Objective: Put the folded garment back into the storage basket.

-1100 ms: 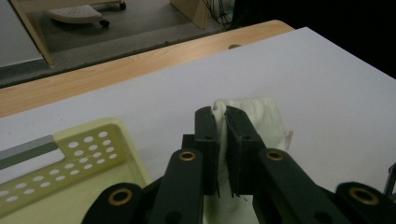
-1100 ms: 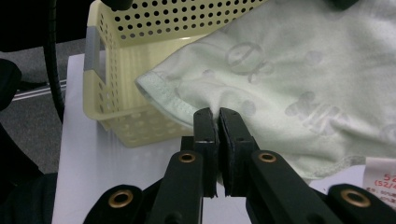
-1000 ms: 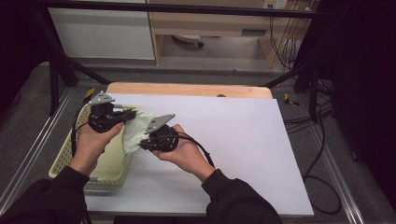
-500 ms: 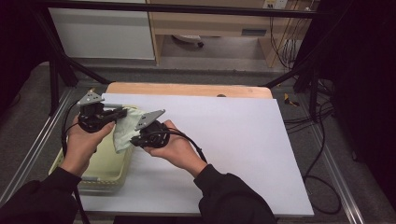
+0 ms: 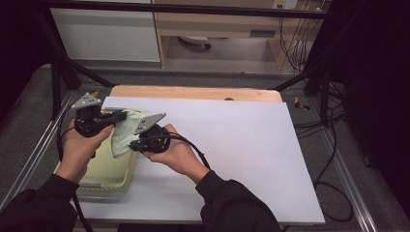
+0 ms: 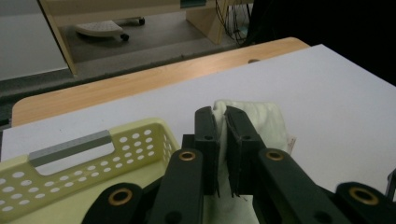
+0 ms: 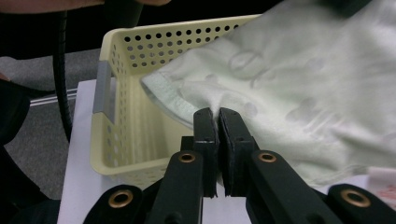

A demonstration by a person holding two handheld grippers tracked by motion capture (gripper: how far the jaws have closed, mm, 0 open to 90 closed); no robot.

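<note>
- Overhead, I saw the left gripper [image 5: 118,116] and the right gripper [image 5: 131,145] both raised at the left side of the table [image 5: 251,145], over the near-right edge of the basket [image 5: 104,176].
- Left gripper: jaws pressed together on a fold of the pale green cloth [image 6: 261,123]. In the left gripper view the fabric stood up between the two black jaws and bulged out beyond them.
- Right gripper: jaws likewise pinched on the cloth [image 7: 299,93]. In the right gripper view a small pucker of fabric sat between the jaw tips, with the rest spreading up and to the right.
- Cloth [image 5: 123,135]: hung stretched between the two grippers, above the basket's corner and the table edge beside it. It was light green with faint dots and a stitched hem.
- Basket [image 7: 116,135]: pale yellow plastic, perforated walls, grey strip at the handle cutout [image 6: 70,148]. It rested on the white sheet at the table's left near corner.
- I could not tell whether the cloth's lower edge touched the basket.
- Table: white sheet over a wooden top, whose bare wood strip [image 5: 193,92] showed along the far edge.
</note>
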